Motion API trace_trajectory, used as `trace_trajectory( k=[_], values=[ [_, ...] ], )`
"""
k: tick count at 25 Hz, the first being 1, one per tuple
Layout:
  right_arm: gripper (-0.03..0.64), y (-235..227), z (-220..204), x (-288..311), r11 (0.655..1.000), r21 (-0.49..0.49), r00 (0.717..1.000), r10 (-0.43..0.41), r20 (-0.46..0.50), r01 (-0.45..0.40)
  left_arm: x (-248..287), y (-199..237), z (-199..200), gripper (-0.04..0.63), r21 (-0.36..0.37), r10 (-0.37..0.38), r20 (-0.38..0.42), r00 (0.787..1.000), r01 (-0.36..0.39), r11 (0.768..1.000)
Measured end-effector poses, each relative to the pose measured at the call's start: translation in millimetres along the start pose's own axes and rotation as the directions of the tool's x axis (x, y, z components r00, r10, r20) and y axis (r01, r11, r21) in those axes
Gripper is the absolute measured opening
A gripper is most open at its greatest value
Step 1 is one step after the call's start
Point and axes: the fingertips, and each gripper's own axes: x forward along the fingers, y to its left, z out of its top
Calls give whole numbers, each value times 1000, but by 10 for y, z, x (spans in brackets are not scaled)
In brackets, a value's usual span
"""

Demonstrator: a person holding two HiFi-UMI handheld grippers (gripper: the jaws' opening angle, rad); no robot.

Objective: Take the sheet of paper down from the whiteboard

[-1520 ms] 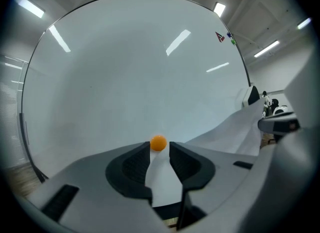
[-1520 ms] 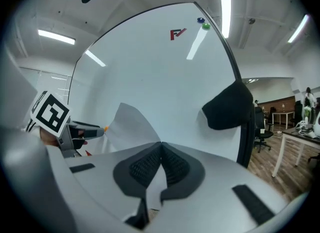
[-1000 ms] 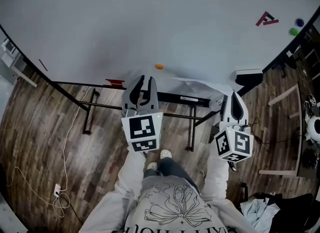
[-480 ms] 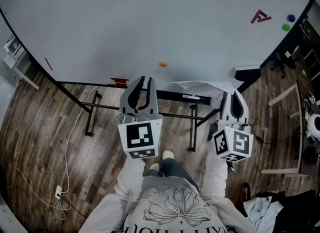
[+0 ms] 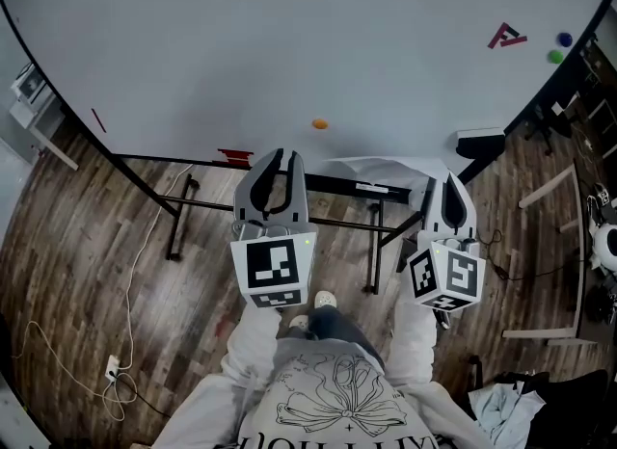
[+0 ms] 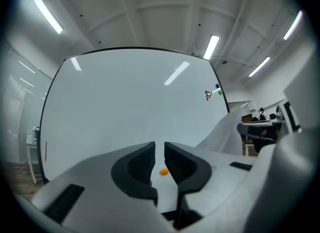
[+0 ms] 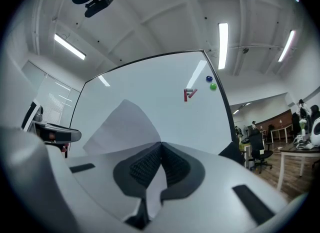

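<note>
The right gripper is pinching a corner of the sheet of paper, its jaws pressing together on it. The sheet is curling up and to the left of that gripper, in front of the lower part of the whiteboard. The left gripper is closing on nothing. The paper is lying to its right, apart from it, and an orange magnet on the board is showing through the narrow gap.
</note>
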Motion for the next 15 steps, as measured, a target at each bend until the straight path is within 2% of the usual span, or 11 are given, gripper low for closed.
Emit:
trace_trajectory(
  k=[15],
  values=[
    [2,33,-37,78,1000,-8,1000,7,-17,-7,65,21,-52,29,14,13,-14,1000,-13,1000]
  ],
)
